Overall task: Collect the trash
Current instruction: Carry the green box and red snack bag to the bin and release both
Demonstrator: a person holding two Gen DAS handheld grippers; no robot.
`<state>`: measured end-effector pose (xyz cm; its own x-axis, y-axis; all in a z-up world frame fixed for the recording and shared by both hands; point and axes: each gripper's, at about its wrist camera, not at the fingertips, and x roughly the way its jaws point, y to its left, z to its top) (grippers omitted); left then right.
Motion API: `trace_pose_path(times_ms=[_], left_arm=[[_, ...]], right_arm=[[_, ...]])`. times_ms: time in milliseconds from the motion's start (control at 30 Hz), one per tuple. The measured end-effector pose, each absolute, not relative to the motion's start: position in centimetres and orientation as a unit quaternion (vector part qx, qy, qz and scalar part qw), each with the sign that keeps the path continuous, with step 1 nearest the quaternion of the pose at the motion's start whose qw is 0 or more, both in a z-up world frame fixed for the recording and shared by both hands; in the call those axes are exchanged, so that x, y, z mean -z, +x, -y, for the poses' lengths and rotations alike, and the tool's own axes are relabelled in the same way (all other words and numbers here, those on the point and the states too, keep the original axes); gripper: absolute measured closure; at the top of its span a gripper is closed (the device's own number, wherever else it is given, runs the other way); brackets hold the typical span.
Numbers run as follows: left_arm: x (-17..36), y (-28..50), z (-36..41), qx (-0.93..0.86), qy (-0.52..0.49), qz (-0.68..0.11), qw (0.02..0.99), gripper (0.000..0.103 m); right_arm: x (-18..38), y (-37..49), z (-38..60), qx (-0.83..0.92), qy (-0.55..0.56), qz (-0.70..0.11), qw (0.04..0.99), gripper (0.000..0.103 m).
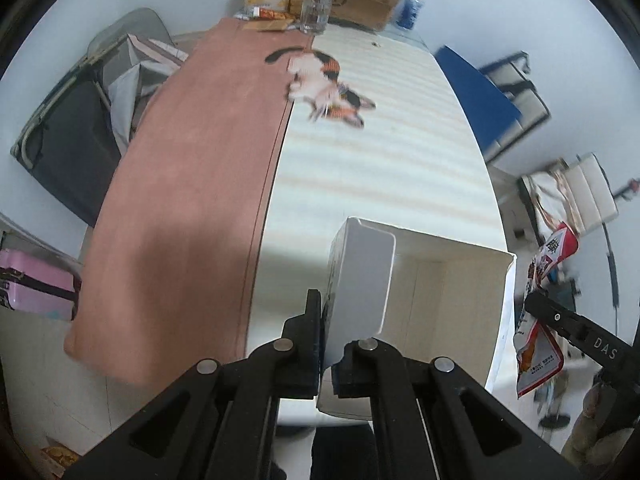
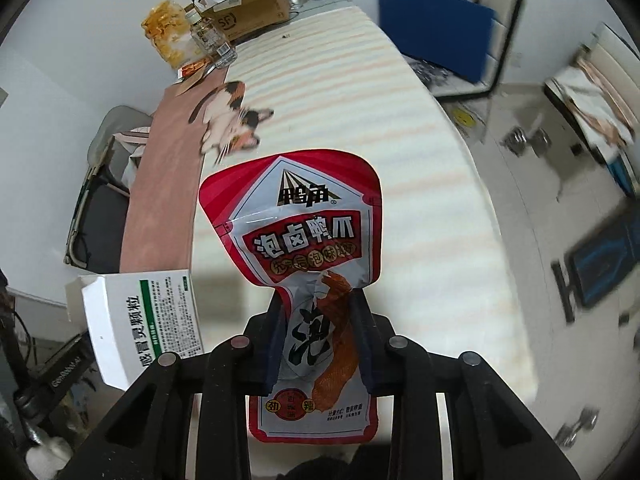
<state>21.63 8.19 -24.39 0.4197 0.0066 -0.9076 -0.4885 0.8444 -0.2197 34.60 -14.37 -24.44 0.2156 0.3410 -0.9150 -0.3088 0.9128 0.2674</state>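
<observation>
My left gripper [image 1: 323, 326] is shut on the side wall of an open white medicine carton [image 1: 424, 284], held up over the near end of the table. The right wrist view shows the same carton [image 2: 140, 320] at lower left, with a green stripe and print. My right gripper [image 2: 318, 306] is shut on a red and white snack pouch [image 2: 296, 228], pinched at its lower middle and hanging above the table. In the left wrist view that pouch [image 1: 554, 248] and the right gripper [image 1: 536, 308] are just right of the carton.
The long table has a pale striped mat [image 1: 380, 160] and a pinkish-brown runner [image 1: 192, 180]. A calico cat figure [image 1: 324, 84] lies mid-table. A cardboard box [image 1: 360, 4], bottles and snack bags crowd the far end. A blue board [image 1: 476, 92] and chairs stand alongside.
</observation>
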Motion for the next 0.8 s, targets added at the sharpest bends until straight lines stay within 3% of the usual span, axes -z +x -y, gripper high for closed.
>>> trace_pose_path(times_ms=[200, 233, 267, 400, 533, 800], left_arm=[[26.4, 12.3, -6.4, -0.129, -0.233, -0.551, 0.791, 0.102], [27.1, 10.9, -6.1, -0.126, -0.234, -0.560, 0.785, 0.102], [27.7, 10.0, -5.9, -0.125, -0.234, -0.567, 0.779, 0.102], [32.1, 6.8, -5.0, -0.126, -0.245, -0.597, 0.753, 0.102], [39.5, 5.1, -4.2, -0.148, -0.245, -0.619, 0.732, 0.102], [61.0, 4.7, -2.7, -0.158, -0.263, -0.672, 0.673, 0.099]], right_arm=[[26.0, 21.0, 17.3, -0.189, 0.053, -0.618, 0.762, 0.073], [26.6, 18.9, 17.8, -0.189, 0.060, -0.625, 0.755, 0.077], [27.3, 17.3, 18.1, -0.188, 0.064, -0.633, 0.748, 0.093], [31.8, 11.4, 19.3, -0.192, 0.066, -0.667, 0.717, 0.094], [40.9, 8.4, 18.9, -0.197, 0.064, -0.702, 0.681, 0.095], [62.5, 5.8, 19.1, -0.168, 0.031, -0.748, 0.641, 0.095]])
